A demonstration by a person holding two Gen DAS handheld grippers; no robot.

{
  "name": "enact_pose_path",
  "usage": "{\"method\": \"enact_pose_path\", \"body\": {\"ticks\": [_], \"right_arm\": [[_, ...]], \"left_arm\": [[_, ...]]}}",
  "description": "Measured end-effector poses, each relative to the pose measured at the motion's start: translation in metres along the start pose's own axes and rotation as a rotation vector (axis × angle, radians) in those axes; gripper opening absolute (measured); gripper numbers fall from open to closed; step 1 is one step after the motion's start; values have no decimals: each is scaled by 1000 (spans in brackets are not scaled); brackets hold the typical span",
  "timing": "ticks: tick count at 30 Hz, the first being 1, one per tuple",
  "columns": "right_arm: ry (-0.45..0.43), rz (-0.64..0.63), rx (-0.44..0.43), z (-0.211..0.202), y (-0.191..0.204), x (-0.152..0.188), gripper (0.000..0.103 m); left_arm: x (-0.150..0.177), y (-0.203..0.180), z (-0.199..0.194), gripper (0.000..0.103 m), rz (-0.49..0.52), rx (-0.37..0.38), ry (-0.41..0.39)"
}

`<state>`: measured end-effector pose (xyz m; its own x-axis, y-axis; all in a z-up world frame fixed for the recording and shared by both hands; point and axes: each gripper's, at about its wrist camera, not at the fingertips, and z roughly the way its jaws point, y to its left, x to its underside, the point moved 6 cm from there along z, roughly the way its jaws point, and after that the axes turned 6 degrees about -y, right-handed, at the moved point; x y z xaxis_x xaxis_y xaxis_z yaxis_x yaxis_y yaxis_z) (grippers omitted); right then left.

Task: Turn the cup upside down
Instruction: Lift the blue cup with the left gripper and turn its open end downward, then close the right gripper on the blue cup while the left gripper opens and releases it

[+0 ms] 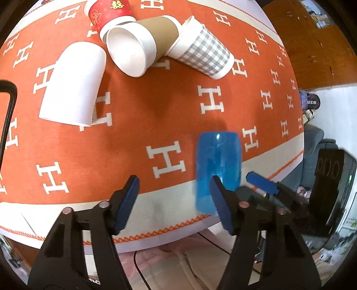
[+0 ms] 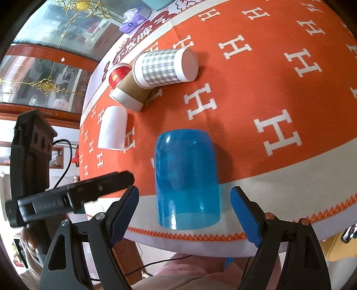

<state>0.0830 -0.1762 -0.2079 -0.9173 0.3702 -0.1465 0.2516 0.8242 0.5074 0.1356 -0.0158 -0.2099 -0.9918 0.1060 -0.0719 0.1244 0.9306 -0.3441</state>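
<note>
A translucent blue cup (image 2: 186, 178) stands upside down near the table's front edge, mouth down on the cloth; it also shows in the left wrist view (image 1: 217, 165). My right gripper (image 2: 185, 212) is open, its blue pads either side of the cup's lower part without touching. My left gripper (image 1: 175, 205) is open and empty, left of the cup; its right pad overlaps the cup in view. The right gripper's pad (image 1: 262, 183) shows beside the cup in the left wrist view.
An orange cloth with white H marks (image 1: 169, 111) covers the table. Several paper cups lie on their sides at the back: white (image 1: 73, 82), brown-sleeved (image 1: 138, 44), grey checked (image 1: 200, 51), red (image 1: 109, 13). The front edge (image 2: 200, 236) is close below the cup.
</note>
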Motion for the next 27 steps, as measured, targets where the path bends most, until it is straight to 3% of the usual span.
{"method": "enact_pose_path", "body": {"ticks": [3,16,27], "right_arm": [[1,-13,52,7,-6,1,83],[26,-31,53,18,2,8,80],[61,-61,-4,15,17,8,83]], "left_arm": [[8,1,5,52,14,-2,7],[23,10,6,51,17,-7,-9],[21,20,-14,56,34,-59,-104]]}}
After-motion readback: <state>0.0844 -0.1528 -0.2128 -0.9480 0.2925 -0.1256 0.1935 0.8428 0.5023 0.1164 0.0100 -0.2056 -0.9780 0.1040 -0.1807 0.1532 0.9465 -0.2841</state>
